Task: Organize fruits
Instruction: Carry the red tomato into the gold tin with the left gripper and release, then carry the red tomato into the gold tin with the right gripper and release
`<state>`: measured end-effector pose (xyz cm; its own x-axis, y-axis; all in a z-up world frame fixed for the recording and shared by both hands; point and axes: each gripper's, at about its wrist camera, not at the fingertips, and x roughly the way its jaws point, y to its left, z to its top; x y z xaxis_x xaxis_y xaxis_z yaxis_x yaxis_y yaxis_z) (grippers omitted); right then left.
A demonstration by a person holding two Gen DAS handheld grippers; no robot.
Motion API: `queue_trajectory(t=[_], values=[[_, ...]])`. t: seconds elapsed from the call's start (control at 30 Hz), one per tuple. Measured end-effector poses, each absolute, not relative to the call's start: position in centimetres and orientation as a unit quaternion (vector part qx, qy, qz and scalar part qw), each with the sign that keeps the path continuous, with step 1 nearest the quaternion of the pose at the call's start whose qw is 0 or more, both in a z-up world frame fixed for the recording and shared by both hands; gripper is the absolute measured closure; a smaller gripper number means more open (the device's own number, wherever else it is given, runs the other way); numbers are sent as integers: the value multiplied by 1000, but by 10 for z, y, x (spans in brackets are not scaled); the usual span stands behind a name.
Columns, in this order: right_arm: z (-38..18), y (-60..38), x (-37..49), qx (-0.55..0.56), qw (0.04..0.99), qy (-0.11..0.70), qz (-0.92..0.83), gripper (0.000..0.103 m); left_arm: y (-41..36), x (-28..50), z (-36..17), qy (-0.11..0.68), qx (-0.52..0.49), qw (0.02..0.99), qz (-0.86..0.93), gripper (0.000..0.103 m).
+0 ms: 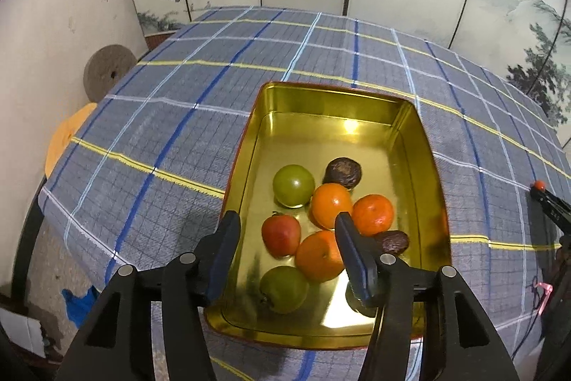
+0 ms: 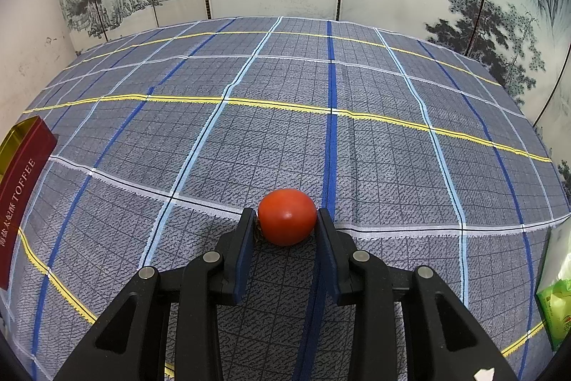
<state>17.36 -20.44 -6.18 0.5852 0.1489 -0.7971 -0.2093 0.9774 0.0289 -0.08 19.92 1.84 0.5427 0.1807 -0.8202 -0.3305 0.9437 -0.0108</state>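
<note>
Checked cloth covers the whole surface — nothing loose on it near the fruit. Gold tin sits open on it, serving as the collecting place; its red side shows at the right wrist view's left edge. Inside, clustered toward the near end: green fruits, oranges, a red one, dark ones. Left gripper hangs over the tin, fingers parted and gripping nothing — likely a drop-off just made. Right gripper, well apart from the tin, is clenched on a red tomato-like fruit resting on the cloth, presumably next to go in.
</note>
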Motion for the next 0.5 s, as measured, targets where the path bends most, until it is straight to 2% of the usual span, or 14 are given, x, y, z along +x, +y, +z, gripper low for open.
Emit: queue_trajectory(t=[0.5], values=[[-60,-209,172,-33,889,447,92,73,190,-11,25,435,-83,885,145,36]])
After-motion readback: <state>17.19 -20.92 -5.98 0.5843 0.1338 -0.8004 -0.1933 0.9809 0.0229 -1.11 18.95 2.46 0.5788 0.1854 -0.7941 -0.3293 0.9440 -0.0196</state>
